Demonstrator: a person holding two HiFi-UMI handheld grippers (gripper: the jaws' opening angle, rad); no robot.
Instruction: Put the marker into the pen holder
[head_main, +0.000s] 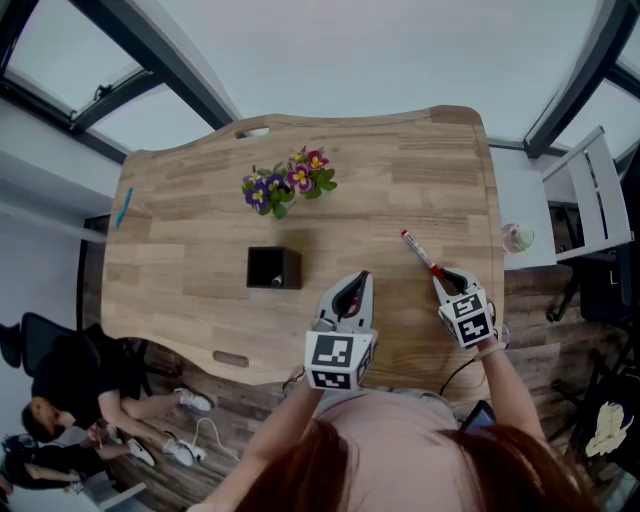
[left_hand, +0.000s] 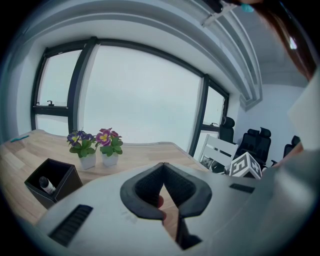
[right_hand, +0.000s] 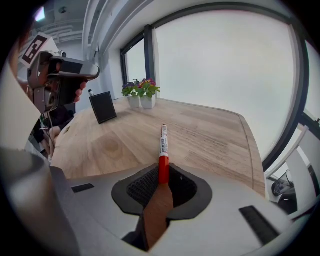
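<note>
Marker (head_main: 420, 251) is seen in the head view lying flat on the counter (head_main: 180, 240), well to the right of the pen holder (head_main: 274, 268). Its red end is taken between the right tongs (head_main: 447, 278). The left tongs (head_main: 355, 285) are held between the pen holder and the marker, nearer the person.

In the left gripper view, the left tongs (left_hand: 163, 170) are closed tip to tip with nothing gripped. They are held level above the counter, with the pen holder (left_hand: 52, 179) low to their left. One small item is already stood inside it.

In the right gripper view, the right tongs (right_hand: 163, 172) are narrowed onto the red end of the marker (right_hand: 163, 145). They are kept low and aimed along it, away from the person. The pen holder (right_hand: 103, 106) is far off to the left.

Since only the very end is held, the grip should be kept firm and the lift made slowly, so that the long free end is not swung. The marker should be tipped upright over the holder's free side and lowered before release.
</note>
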